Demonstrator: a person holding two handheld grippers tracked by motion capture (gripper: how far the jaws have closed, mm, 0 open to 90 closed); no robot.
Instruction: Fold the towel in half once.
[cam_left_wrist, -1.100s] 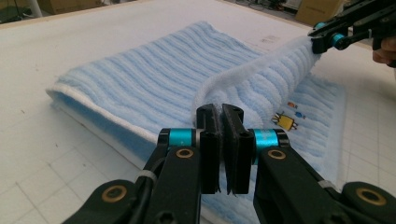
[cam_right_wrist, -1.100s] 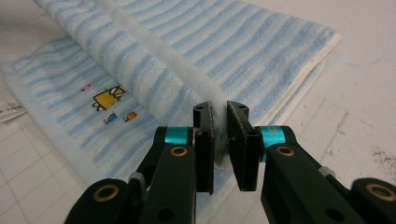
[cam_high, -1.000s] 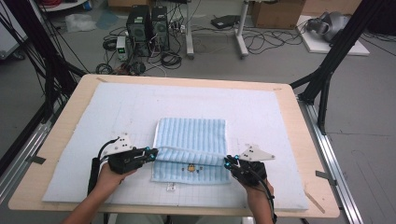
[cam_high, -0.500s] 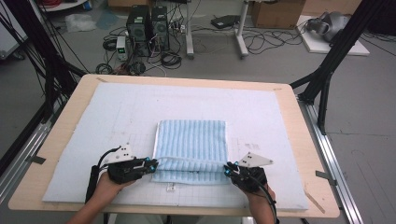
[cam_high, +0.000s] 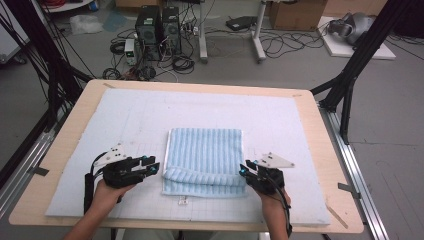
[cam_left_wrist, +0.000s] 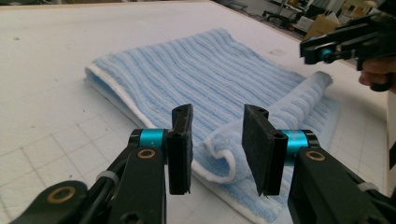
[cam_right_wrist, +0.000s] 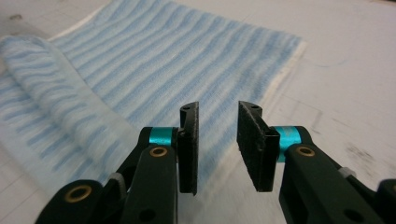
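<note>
Soft, light, floppy towel (cam_high: 205, 160) lies mid-frame on the surface (cam_high: 65, 150), near edge rolled; both grippers' (cam_high: 152, 169) (cam_high: 245, 170) fingers just opened, nothing between them; grab rolled corners.

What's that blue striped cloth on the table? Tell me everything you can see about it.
It is a small towel, light blue with paler ribbed stripes and a white border, and it looks like soft terry. It lies folded flat on the white padded mat, near the person's side. Its near edge is rolled over into a loose tube across the width. A small white tag pokes out at the front. The left gripper and right gripper flank the roll with open jaws, neither pressing it.
</note>
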